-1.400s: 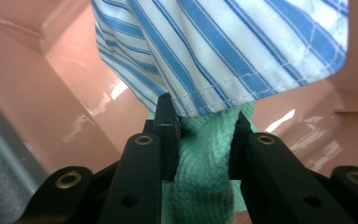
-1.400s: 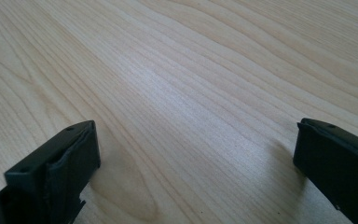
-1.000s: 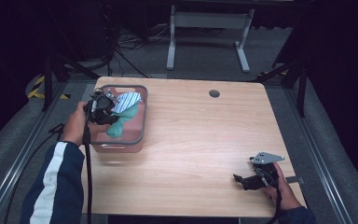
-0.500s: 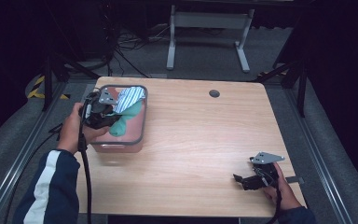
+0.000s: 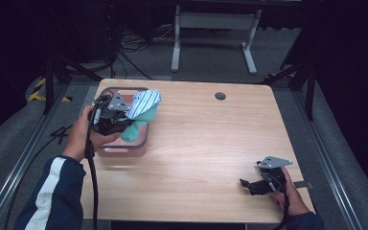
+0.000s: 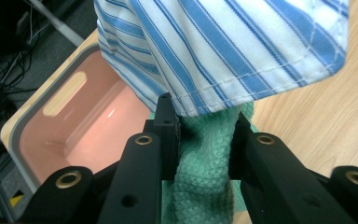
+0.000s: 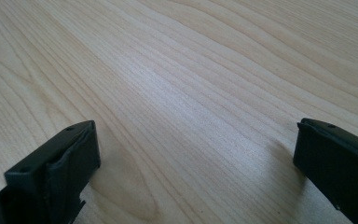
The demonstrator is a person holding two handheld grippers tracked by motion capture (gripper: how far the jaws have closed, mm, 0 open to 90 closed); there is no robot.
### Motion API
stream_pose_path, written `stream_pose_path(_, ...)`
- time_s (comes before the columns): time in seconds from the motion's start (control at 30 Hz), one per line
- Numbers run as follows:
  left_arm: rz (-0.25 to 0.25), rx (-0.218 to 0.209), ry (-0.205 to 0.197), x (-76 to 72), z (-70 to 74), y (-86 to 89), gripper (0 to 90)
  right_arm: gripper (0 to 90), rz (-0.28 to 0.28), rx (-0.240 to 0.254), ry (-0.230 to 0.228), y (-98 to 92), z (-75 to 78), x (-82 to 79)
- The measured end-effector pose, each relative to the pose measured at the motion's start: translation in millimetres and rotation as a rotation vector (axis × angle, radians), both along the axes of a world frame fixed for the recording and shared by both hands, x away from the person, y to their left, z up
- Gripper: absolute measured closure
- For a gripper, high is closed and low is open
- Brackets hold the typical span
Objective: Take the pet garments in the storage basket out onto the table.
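Striped blue-and-white cloth plus a green waffle-weave towel are bunched together in the left gripper, whose jaws are pinched tight on the green towel, with the striped piece draped over the top of them. In the high view the bundle hangs over the right-hand rim of the pink bin, which sits at the left of the wooden table, so it looks like the fabric is being hauled out of the bin. Both pieces are soft, floppy and light, so my guess is weight isn't an issue, but they'll sag, swing and could snag on the rim. The striped one looks thin and smooth, and since it seems to be riding on top rather than clamped, it could slide off. Grabbing a thick fold of the waffle towel is the safer bet, because that texture should grip well. Meanwhile the right gripper sits low at the near right corner of the table, jaws spread wide with nothing between them, well apart from the bin.
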State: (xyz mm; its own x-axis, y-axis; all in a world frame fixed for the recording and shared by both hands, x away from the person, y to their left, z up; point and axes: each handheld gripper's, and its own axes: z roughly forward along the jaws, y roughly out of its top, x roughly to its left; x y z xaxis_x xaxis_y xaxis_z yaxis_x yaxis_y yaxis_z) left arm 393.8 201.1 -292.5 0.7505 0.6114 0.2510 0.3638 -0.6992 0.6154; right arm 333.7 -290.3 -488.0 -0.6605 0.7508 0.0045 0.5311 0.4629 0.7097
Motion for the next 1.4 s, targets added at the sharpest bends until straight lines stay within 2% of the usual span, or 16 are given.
stream_pose_path(0.33, -0.076, -0.005, 0.002, -2.4, 2.3, -29.6, 74.2, 0.6, 0.000, 0.000, 0.000, 0.0, 0.0, 0.0)
stream_pose_path(0.53, -0.123, -0.017, 0.017, 0.2, -3.0, -51.7, 74.2, 0.6, 0.000, 0.000, 0.000, 0.0, 0.0, 0.0)
stream_pose_path(0.77, -0.187, 0.032, 0.041, 4.2, -13.1, -84.7, 74.2, 0.6, 0.000, 0.000, 0.000, 0.0, 0.0, 0.0)
stream_pose_path(0.93, -0.214, 0.054, 0.079, 8.9, -26.5, -106.3, 74.2, 0.6, 0.000, 0.000, 0.001, 0.0, 0.0, -0.2)
stream_pose_path(1.13, -0.223, 0.074, 0.109, 15.3, -43.7, -122.1, 74.1, 0.6, -0.001, 0.003, 0.002, 0.1, 0.1, -0.3)
stream_pose_path(1.2, -0.231, 0.085, 0.130, 18.3, -50.3, -127.1, 74.1, 0.6, 0.001, 0.000, 0.000, 0.0, 0.0, -0.2)
stream_pose_path(1.3, -0.222, 0.090, 0.163, 21.5, -64.5, -136.0, 74.0, 0.6, 0.000, 0.001, 0.001, 0.0, 0.0, -0.2)
stream_pose_path(1.37, -0.219, 0.076, 0.163, 22.0, -69.6, -138.2, 73.9, 0.6, 0.000, 0.002, 0.000, 0.0, 0.0, -0.2)
stream_pose_path(1.4, -0.214, 0.075, 0.174, 23.8, -77.1, -141.4, 73.9, 0.6, 0.000, 0.002, 0.000, 0.0, 0.0, -0.2)
